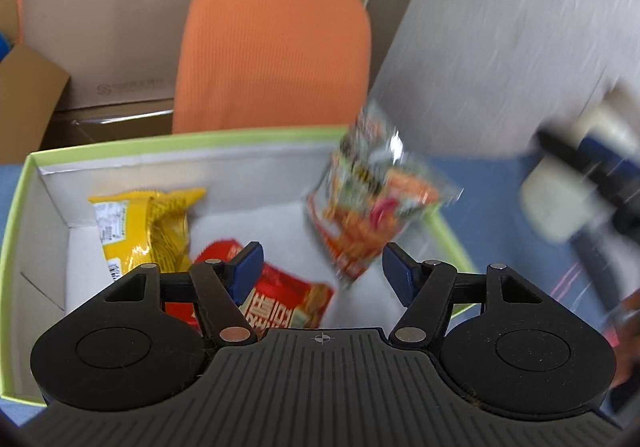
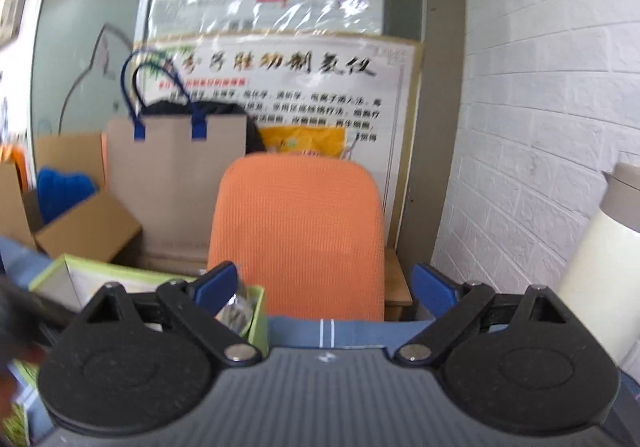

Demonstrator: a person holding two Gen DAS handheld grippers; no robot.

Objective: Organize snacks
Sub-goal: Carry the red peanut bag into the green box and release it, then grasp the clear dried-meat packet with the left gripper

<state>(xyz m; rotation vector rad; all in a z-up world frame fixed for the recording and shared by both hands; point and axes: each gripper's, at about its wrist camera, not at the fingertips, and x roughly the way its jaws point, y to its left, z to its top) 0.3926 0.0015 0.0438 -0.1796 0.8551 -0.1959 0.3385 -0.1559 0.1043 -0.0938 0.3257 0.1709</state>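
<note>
One green-rimmed box (image 1: 120, 151) holds two snack packets: one yellow (image 1: 148, 227), one red (image 1: 288, 299). A third, orange-and-clear packet (image 1: 372, 199), blurred, sits over the box's right wall. Left gripper (image 1: 323, 267) and right gripper (image 2: 324, 283): fingers apart, nothing between.

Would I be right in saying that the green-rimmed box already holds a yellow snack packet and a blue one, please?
Not quite: the second packet is red, not blue. The left wrist view shows the yellow packet and the red packet lying inside the green-rimmed box.
</note>
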